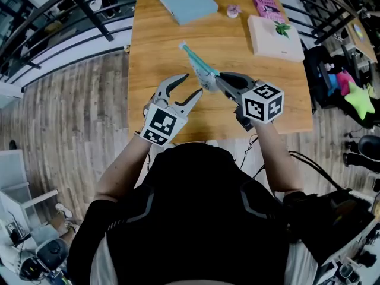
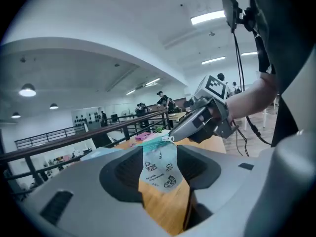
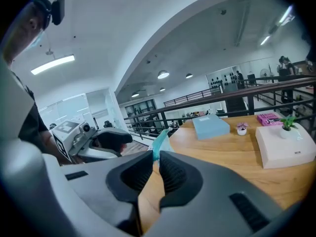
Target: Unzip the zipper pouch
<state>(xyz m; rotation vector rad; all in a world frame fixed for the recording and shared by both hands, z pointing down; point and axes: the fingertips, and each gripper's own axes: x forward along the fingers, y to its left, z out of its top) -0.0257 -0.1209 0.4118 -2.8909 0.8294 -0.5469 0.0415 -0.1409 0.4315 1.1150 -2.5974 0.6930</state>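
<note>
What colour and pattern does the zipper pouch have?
The pouch is pale with small dark cartoon drawings and a teal top edge; clearest in the left gripper view.

Open-plan lab or office hall is being indicated: black mezzanine railing [image 1: 92, 10], ceiling strip lights [image 2: 207, 18], people [image 2: 163, 100] at distant desks, wooden table [image 1: 154, 88].

No writing can be read.
Small print on the zipper pouch [image 2: 159, 169] and the title on the pink book [image 1: 268, 6] at the table's [image 1: 154, 58] far right corner are too small to make out.
</note>
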